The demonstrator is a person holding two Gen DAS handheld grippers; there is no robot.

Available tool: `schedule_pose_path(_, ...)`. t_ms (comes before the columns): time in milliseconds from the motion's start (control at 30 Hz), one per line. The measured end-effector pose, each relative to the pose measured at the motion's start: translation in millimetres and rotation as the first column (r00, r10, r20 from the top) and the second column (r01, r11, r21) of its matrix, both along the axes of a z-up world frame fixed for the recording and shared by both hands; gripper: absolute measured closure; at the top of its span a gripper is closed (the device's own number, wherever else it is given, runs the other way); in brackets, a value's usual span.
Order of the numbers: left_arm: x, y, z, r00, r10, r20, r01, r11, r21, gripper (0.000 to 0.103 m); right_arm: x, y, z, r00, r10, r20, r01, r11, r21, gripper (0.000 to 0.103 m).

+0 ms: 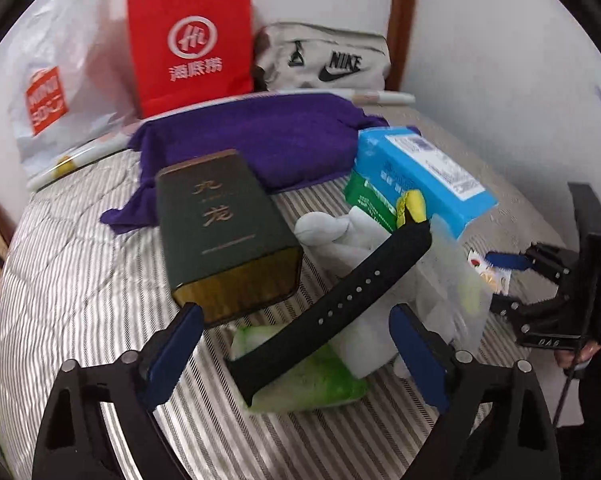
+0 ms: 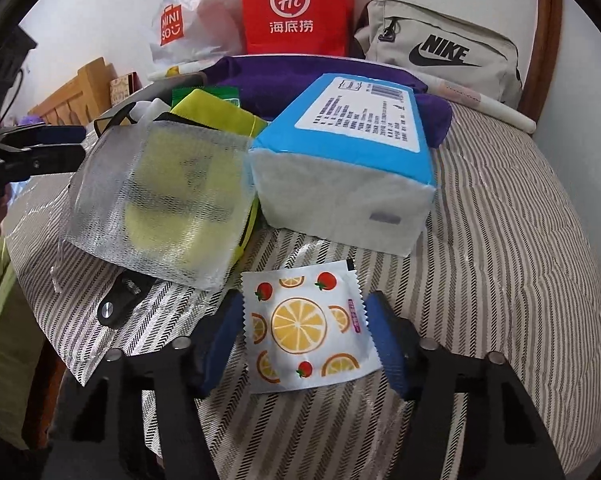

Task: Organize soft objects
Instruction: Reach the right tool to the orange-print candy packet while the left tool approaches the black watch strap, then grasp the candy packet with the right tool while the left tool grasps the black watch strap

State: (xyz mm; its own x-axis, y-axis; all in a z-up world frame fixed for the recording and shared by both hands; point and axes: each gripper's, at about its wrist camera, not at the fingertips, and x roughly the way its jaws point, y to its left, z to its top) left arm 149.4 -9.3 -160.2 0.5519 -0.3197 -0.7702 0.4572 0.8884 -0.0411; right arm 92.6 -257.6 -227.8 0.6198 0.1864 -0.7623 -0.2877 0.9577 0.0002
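Striped bedspread (image 2: pixel 500 240); sachet (image 2: pixel 308 326) between right tool (image 2: pixel 304 344) pads.

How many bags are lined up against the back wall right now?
3: white Miniso plastic bag at left, red paper bag in the middle, grey Nike bag at right. Others may be hidden.

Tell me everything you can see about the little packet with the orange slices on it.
The packet is a small, flat, square sachet, white and glossy like plastic film, with crimped zigzag side edges. It is printed with a large orange slice in the middle, smaller slices and red tomatoes around it, and a purple label near its right edge. It looks sealed. It lies flat on the striped bedcover, between the open fingers of the right tool, just in front of the tissue pack.
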Motion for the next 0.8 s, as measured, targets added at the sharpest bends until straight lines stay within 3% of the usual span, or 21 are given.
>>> schedule_pose_path(67, 3.5, -3.0, -2.8, 0.999, -0.023, -0.022, 0.022, 1.000, -0.016, 0.026, 0.6, -2.7, 0.2, 1.000, -0.001, 0.004, 0.001, 1.000, 0.004, 0.047)
schedule_pose_path(167, 6.2, -4.7, -5.1, 0.998, -0.052, -0.046, 0.050, 0.997, -0.059, 0.036, 1.5, -7.4, 1.0, 1.000, -0.016, 0.002, 0.016, 1.000, 0.020, 0.055)
schedule_pose_path(200, 7.2, -5.6, -6.0, 0.998, -0.052, -0.048, 0.048, 0.996, -0.070, 0.036, 2.3, -9.0, 1.5, 1.000, -0.019, -0.001, 0.019, 1.000, 0.024, 0.056)
schedule_pose_path(333, 9.2, -0.2, -6.7, 0.995, -0.063, -0.072, 0.053, 0.989, -0.138, 0.062, 5.9, -11.3, 2.6, 0.999, -0.030, -0.011, 0.031, 0.999, 0.033, 0.059)
schedule_pose_path(467, 5.2, 10.9, -2.6, 0.997, -0.020, -0.069, 0.010, 0.989, -0.146, 0.077, 7.3, -12.6, 2.9, 0.999, -0.040, -0.019, 0.041, 0.998, 0.040, 0.060)
schedule_pose_path(567, 2.1, 20.8, 0.3, 0.998, 0.003, -0.064, -0.012, 0.990, -0.142, 0.085, 6.4, -11.7, 2.5, 0.999, -0.045, -0.022, 0.046, 0.998, 0.035, 0.060)
schedule_pose_path(800, -5.5, 39.4, -14.4, 0.990, 0.066, -0.124, -0.080, 0.990, -0.117, 0.086, 5.7, -11.4, 2.3, 0.998, -0.060, -0.028, 0.060, 0.998, 0.028, 0.060)
